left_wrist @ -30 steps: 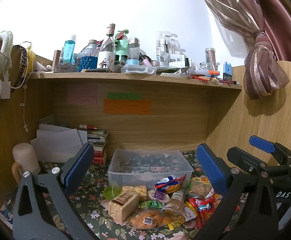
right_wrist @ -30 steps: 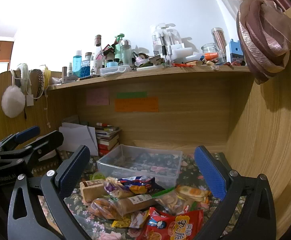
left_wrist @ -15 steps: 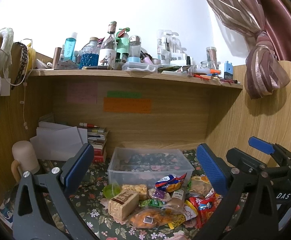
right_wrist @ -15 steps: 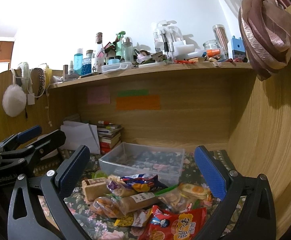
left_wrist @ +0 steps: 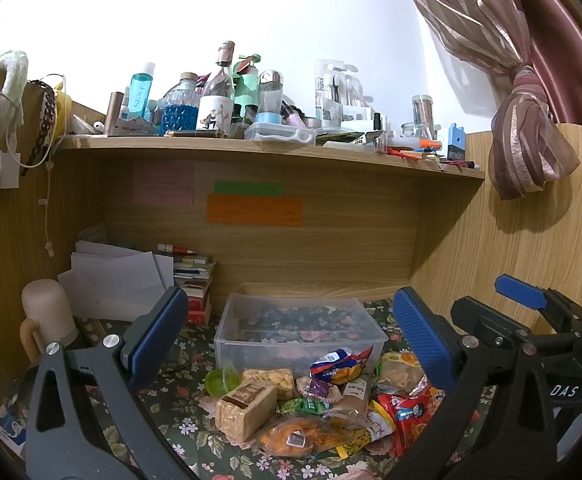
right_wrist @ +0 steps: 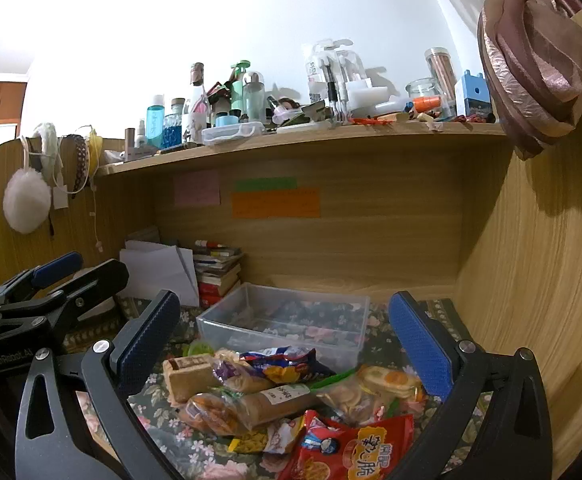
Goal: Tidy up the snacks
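A pile of wrapped snacks (left_wrist: 315,404) lies on the floral tablecloth in front of a clear, empty plastic box (left_wrist: 299,330). The pile holds a tan cracker block (left_wrist: 247,408), a blue chip bag (left_wrist: 341,366) and a red packet (right_wrist: 351,448). The pile (right_wrist: 275,396) and box (right_wrist: 287,320) also show in the right wrist view. My left gripper (left_wrist: 291,340) is open and empty, above and short of the pile. My right gripper (right_wrist: 283,340) is open and empty, also above the pile. Each gripper shows at the edge of the other's view.
Desk alcove with wooden walls. A shelf (left_wrist: 251,148) overhead carries several bottles. Stacked books (left_wrist: 195,280) and white papers (left_wrist: 119,276) stand at back left, a beige mug (left_wrist: 47,316) at far left. A tied curtain (left_wrist: 531,152) hangs at right.
Both grippers have drifted slightly; the view has tilted a little. The snacks and box have not moved.
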The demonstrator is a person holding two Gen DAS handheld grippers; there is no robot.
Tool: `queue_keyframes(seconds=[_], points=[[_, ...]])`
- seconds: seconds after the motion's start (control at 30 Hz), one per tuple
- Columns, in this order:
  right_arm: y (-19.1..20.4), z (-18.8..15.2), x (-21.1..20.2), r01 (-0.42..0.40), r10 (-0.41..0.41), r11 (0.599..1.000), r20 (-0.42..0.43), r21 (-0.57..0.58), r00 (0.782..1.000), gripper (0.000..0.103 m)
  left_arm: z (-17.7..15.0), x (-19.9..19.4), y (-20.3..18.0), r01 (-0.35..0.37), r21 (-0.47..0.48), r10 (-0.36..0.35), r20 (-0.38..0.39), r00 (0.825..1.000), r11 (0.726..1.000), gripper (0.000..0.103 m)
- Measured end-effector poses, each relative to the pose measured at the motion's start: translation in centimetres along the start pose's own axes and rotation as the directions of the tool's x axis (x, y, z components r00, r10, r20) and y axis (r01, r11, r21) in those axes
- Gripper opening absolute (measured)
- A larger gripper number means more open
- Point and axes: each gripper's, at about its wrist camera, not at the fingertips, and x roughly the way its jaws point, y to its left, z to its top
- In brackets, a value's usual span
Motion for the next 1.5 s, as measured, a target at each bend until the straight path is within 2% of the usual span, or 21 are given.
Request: queue_keyframes(seconds=[0.13,0.27,0.43,0.5,0.67,0.77,0.87,1.07,1.17,1.3,1.4,1.5], points=[[-0.1,-0.1,0.3,0.002,-0.002,1.0,-0.011,-0.001,1.0,0.103,-0.2,0.3,0.2,0.011,-0.005,-0.011,-0.009,1.0,1.0,0.103],[-0.6,-0.9,0.9,0.039,-0.04,0.999,-0.037,-0.017,0.999,0.103,-1.2,1.2,0.7,0.014,0.0,-0.013,-0.045,0.999,1.0,0.103],[-2.4,-2.8,2.2,0.077,-0.079,0.997,-0.141,-0.017,0.987,0.103,-3.4,3.5,1.8,0.002,0.013,0.0,-0.157,0.988,1.0,0.103],[-3.3,-4.0,2.8,0.103,-0.105,0.994,-0.198,-0.022,0.975,0.103,-4.7,4.7,2.5,-0.01,0.018,0.014,-0.215,0.977,1.0,0.103],[-4.9,-6.5,3.9,0.141,-0.14,0.99,-0.309,-0.02,0.941,0.103,-7.4,6.5,4.1,-0.04,0.028,0.046,-0.305,0.951,0.999,0.103],[-5.9,-7.9,4.4,0.15,-0.136,0.989,-0.371,0.007,0.919,0.103,-9.0,7.9,5.1,-0.057,0.028,0.063,-0.361,0.93,0.998,0.103],[-6.5,-8.9,4.8,0.153,-0.124,0.988,-0.426,0.035,0.896,0.103,-9.8,9.1,6.0,-0.058,0.013,0.059,-0.4,0.915,0.998,0.101],[-7.2,-10.4,5.7,0.16,-0.093,0.982,-0.493,0.096,0.865,0.103,-10.8,11.9,6.8,-0.035,-0.028,0.018,-0.458,0.889,0.999,0.097],[-7.2,-10.8,6.5,0.146,-0.06,0.981,-0.517,0.127,0.854,0.103,-11.1,13.3,6.8,-0.008,-0.051,-0.018,-0.49,0.871,0.999,0.09],[-6.6,-11.1,7.3,0.115,-0.02,0.983,-0.539,0.143,0.842,0.103,-12.1,15.1,6.8,0.013,-0.081,-0.055,-0.542,0.838,0.997,0.077],[-6.1,-11.6,8.0,0.114,-0.024,0.985,-0.556,0.127,0.831,0.103,-12.6,16.0,6.9,0.022,-0.086,-0.067,-0.567,0.821,0.996,0.067],[-5.7,-11.7,8.2,0.122,-0.054,0.989,-0.557,0.087,0.829,0.103,-13.1,16.7,6.9,0.046,-0.11,-0.102,-0.585,0.804,0.993,0.058]])
